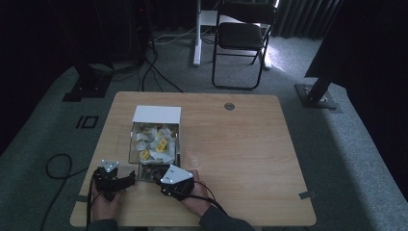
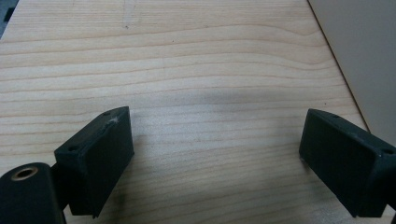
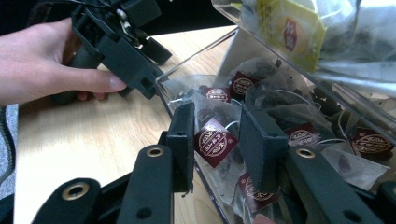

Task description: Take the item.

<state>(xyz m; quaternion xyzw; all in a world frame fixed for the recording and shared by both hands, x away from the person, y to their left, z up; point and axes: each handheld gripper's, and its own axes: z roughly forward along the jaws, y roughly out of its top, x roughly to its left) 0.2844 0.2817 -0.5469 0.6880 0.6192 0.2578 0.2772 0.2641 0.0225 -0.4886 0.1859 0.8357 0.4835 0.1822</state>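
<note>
Item: wooden bench [image 1: 231,144], person seated at its near edge, one tool in each hand.

Container: clear box [image 1: 155,147] with a white lid [image 1: 157,114] at its far end, standing left of the bench's centre, its long axis running from near edge to far edge. Far compartment held yellow-labelled tea bags [image 1: 153,143]; near compartment held dark tea bags with maroon labels [image 3: 215,141].

Right tool [image 3: 215,135]: at the box's near end, jaws parted and straddling a maroon-labelled bag, not clamped on it; the left jaw appeared to sit outside the clear wall, though the transparent plastic made this hard to confirm. The bag lay directly ahead, between the jaws.

Left tool [image 2: 212,154]: jaws wide apart, released, over bare wood just beside the box's near-left corner, holding nothing. Seen also in the right gripper view, gripped by the left hand [image 3: 42,60].

Judgement: the right tool was nearer the dark bags and likely to take one.
</note>
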